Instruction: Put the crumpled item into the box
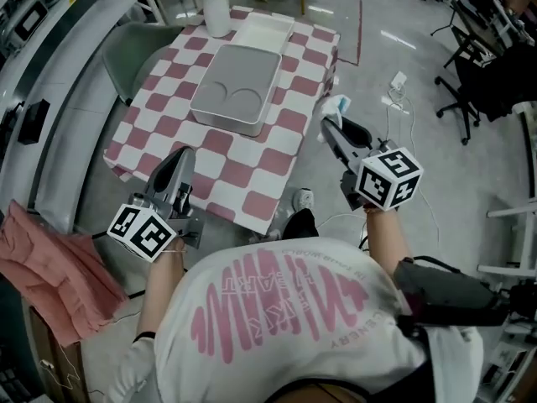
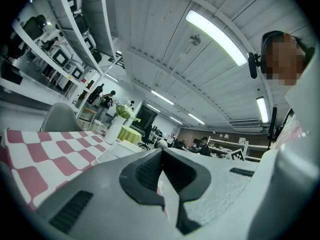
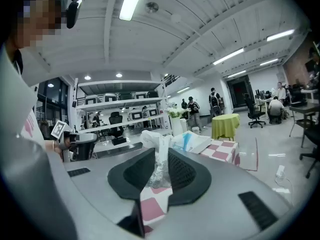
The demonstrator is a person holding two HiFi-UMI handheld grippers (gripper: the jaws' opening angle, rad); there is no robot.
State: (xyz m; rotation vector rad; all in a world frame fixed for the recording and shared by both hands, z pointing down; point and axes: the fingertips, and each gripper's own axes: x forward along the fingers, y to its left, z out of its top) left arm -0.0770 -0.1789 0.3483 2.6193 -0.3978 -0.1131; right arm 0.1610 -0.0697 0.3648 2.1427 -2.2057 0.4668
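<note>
Your worktop [image 1: 289,141] wears a pink-and-white checked cloth [image 1: 243,166], with a white vase [image 1: 216,11] of greenery at its far edge. A grey chair [image 1: 138,49] stands at its left side. Pink fabric [image 1: 46,263] lies heaped at your left. On the floor [image 1: 403,15] to your right lies a white plug [image 1: 398,81]; farther off stand black office chairs [image 1: 474,82].

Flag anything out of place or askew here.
A corded white adapter lies loose on the floor right of the table. A pink cloth sits bunched at the left. Nothing looks spilled.
</note>
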